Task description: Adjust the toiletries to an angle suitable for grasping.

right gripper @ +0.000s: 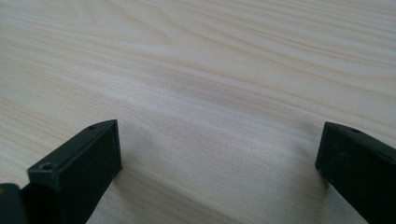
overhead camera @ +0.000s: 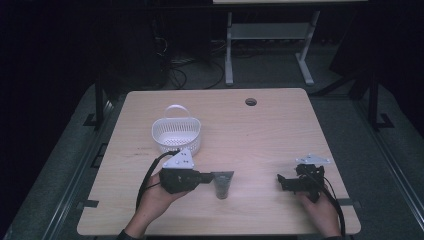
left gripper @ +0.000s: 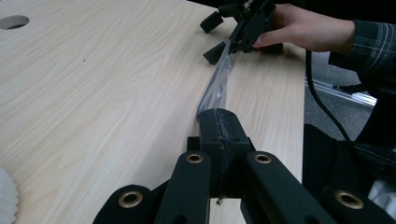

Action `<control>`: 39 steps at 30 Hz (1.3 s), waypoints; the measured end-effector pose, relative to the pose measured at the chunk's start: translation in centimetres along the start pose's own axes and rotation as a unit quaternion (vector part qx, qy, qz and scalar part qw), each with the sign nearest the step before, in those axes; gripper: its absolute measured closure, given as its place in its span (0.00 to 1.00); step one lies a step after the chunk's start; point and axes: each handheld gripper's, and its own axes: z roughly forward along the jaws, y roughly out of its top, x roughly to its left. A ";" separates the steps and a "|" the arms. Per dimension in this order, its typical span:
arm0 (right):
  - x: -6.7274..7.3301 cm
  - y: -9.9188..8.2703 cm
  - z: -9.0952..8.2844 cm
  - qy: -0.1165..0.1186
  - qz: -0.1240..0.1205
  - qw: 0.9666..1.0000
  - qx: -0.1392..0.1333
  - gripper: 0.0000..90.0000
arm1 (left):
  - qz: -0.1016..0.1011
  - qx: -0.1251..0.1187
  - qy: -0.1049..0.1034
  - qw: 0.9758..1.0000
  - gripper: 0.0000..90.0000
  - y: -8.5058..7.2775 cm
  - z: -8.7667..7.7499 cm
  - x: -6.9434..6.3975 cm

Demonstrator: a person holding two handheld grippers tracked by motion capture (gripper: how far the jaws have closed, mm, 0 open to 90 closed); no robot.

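**Thin pinch on the tube's flat end could let it slip or swing**

Nearest the person, the left gripper point(overhead camera: 212, 176) has its jaws clenched on the crimped flat end of a dark squeeze tube point(overhead camera: 221, 184). In the left gripper view the 2 jaws meet with only that thin seam between them, and the rest of the tube point(left gripper: 218, 84) runs out ahead, edge-on and shiny. From the high view the tube seems to hang down from the jaws toward the counter point(overhead camera: 260, 135), though I cannot tell whether its cap end touches the wood or hovers just above it.

The main risk is the grip itself: the jaws hold a narrow slick strip, so a quick swing could pull the seam out and drop the tube. If the cap end does rest on the counter, dragging it sideways could twist it loose as well.

To the right, the right gripper point(overhead camera: 283, 181) lies low over bare wood with its jaws released point(right gripper: 210, 154), nothing between them. It sits well apart from the tube, so it cannot catch a slip.

Farther back stands the white basket point(overhead camera: 176, 135), upright, with its handle raised over the opening. If the tube goes there, the dangling body could catch the rim or handle and tip the light basket, or fall outside it.
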 end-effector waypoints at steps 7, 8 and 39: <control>0.0 0.0 0.0 0.000 0.001 1.000 0.000 0.00 | -0.002 -0.004 0.006 1.000 1.00 0.3 0.0 0.5; 0.0 0.0 0.0 0.000 0.000 1.000 0.000 0.00 | 0.000 -0.004 0.007 1.000 1.00 0.4 0.0 0.6; 0.0 0.0 0.0 0.000 0.000 1.000 0.000 0.00 | -0.001 0.004 0.019 1.000 1.00 1.0 1.6 2.8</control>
